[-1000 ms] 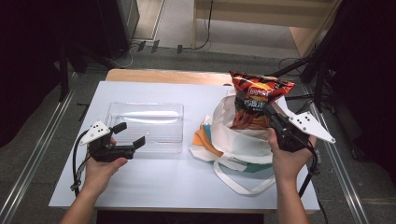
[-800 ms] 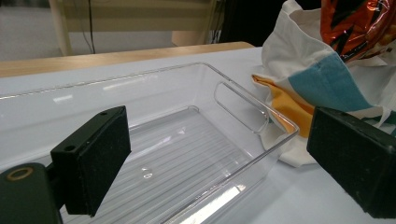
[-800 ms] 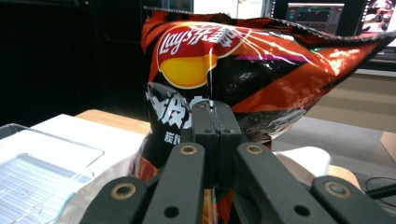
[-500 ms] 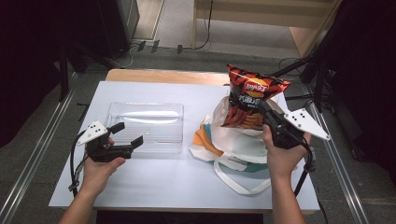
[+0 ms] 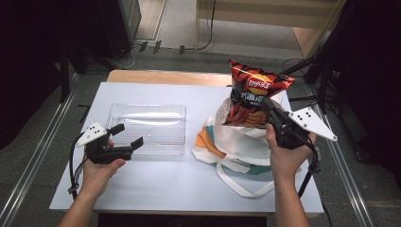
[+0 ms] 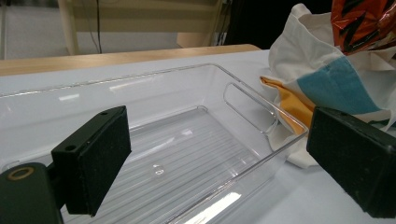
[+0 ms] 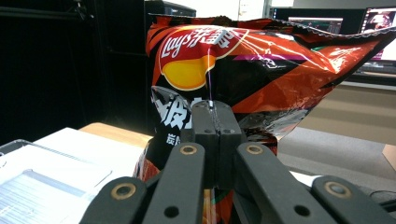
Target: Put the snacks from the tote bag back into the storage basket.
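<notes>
The right tongs (image 5: 270, 109) are clamped on a red chip bag (image 5: 250, 97). In the right gripper view the two black jaws are pressed together on the bag's front, low down, and the bag (image 7: 243, 79) stands up tall above them. In the high view the bag is at the upper right of the middle, held up over a white cloth bag (image 5: 236, 142) that lies on the tabletop (image 5: 156, 189). The chip bag's bottom end is just above the cloth bag's open mouth, and its long side runs up and down.

The left tongs (image 5: 127, 137) are at the lower left of the high view. Their jaws are wide apart and hold nothing. They sit just at the near edge of a clear tray (image 5: 146, 124). In the left gripper view the tray (image 6: 187, 140) is empty, and it lies between the two black pads (image 6: 95, 163).

The tray is to the left of the chip bag, past the cloth bag's edge. So it looks like the chip bag may go left and down into the tray. The right hand has the bag, so it is the one to carry it. The bag is long, so it would fit best laid flat along the tray.
</notes>
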`<state>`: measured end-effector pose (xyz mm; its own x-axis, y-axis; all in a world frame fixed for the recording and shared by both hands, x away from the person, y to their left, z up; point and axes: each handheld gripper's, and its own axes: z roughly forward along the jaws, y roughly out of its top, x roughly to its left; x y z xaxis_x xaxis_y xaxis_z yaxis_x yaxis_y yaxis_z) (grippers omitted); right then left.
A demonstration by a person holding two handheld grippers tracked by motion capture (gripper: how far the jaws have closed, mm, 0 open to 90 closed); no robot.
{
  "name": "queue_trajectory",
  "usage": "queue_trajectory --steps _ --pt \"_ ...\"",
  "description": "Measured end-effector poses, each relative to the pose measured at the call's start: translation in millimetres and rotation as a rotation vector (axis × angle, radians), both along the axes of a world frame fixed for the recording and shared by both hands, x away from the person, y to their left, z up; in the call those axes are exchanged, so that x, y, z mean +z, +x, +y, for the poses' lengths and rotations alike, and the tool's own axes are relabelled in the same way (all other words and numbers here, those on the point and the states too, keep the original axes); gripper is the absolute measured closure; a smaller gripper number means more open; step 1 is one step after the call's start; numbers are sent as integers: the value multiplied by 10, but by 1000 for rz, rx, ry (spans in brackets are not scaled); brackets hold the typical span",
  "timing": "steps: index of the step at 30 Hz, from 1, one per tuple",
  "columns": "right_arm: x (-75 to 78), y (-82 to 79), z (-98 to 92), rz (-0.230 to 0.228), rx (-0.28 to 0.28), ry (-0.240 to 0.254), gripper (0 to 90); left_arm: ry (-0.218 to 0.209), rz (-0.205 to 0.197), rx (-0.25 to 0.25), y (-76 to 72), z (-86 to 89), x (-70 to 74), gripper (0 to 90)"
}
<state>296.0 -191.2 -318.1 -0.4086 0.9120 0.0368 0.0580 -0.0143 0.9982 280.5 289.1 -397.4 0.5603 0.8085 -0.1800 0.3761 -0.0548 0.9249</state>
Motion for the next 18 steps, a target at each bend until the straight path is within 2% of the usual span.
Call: queue_trajectory --steps 3,5,9,18 --pt "22 -20 4 -4 2 5 900 -1 2 -17 -3 -47 -13 80" --pt "25 -31 6 -5 2 0 900 -2 -5 -51 -14 -118 -25 152" --pt "17 -35 10 -3 2 4 900 15 -10 -82 -21 -209 -41 210" --pt "64 -35 24 -7 10 8 900 14 -2 -68 -8 -167 -64 237"
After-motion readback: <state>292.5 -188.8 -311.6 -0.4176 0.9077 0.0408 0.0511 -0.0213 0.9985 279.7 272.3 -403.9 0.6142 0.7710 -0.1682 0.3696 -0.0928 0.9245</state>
